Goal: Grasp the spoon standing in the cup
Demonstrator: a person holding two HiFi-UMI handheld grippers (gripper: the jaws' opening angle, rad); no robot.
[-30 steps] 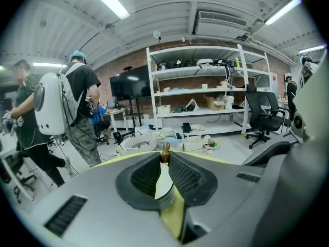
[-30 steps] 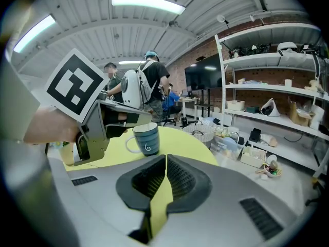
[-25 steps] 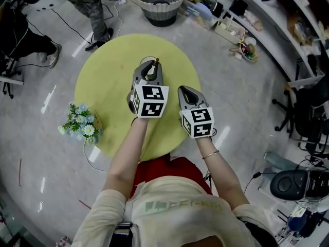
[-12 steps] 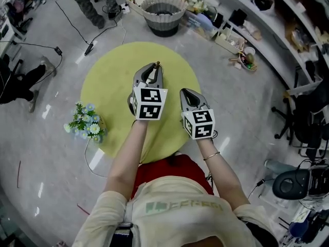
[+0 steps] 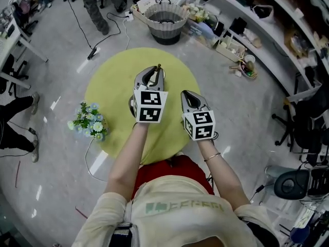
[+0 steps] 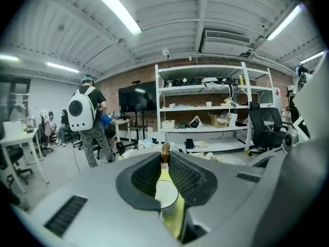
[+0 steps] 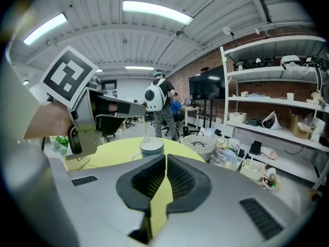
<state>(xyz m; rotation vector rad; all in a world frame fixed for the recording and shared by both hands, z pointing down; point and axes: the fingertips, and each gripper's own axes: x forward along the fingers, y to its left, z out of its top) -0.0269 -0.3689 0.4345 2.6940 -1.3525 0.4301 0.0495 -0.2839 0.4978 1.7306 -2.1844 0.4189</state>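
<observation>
My left gripper (image 5: pixel 156 71) is shut on the brown wooden handle of the spoon (image 6: pixel 165 151), whose tip sticks up between the pads. In the right gripper view the spoon (image 7: pixel 146 133) hangs from the left gripper (image 7: pixel 131 106), its lower end just above the white cup (image 7: pixel 150 147). That cup (image 6: pixel 165 199) shows below the left jaws on the round yellow table (image 5: pixel 113 86). In the head view the cup is mostly hidden under the left gripper. My right gripper (image 5: pixel 186 94) hovers beside it, to the right, shut with nothing between its pads (image 7: pixel 172 176).
A bunch of blue and white flowers (image 5: pixel 87 122) stands at the table's left edge. A grey basket (image 5: pixel 165 17) sits on the floor beyond the table. White shelves (image 6: pixel 205 112) line the far wall. A person with a white backpack (image 6: pixel 86 118) stands nearby.
Both grippers have risen a little over the table, the left still gripping the spoon. The head view has shifted, so the table sits lower in the picture.
</observation>
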